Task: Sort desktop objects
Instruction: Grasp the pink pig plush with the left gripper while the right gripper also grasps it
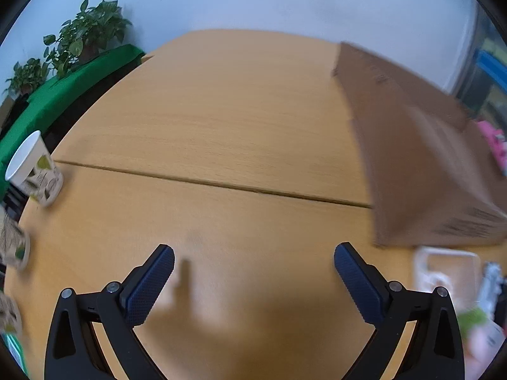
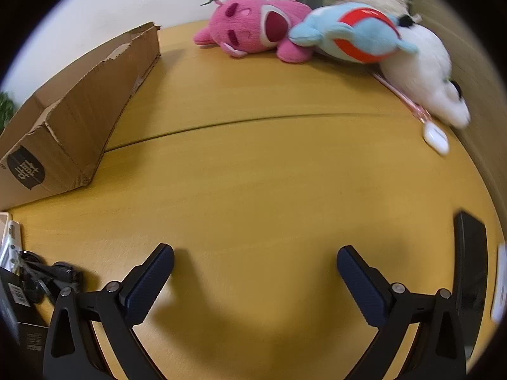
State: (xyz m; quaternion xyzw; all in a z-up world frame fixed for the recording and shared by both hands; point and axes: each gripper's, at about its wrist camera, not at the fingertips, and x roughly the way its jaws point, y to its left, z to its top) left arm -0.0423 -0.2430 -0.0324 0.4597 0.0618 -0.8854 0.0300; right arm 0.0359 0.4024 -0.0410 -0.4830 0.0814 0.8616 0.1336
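Both the left gripper (image 1: pixel 253 272) and right gripper (image 2: pixel 255 272) gape wide and empty over bare desk, so sorting looks barely begun: plush toys (image 2: pixel 253 28) lie outside the cardboard box (image 2: pixel 79 110).

The table (image 2: pixel 269 190) was a warm honey-yellow wood grain, crossed by a thin dark seam. At the left of the right wrist frame the cardboard box (image 2: pixel 73 120) was plain brown with a round black mark. Along the top lay a bright pink plush (image 2: pixel 253 28), a pale blue one (image 2: pixel 355 34) banded in red, and a white one (image 2: pixel 421 72). At the left edge of the left wrist frame stood a white paper cup (image 1: pixel 35 171) patterned with green leaves, above it a green cloth (image 1: pixel 73 85).
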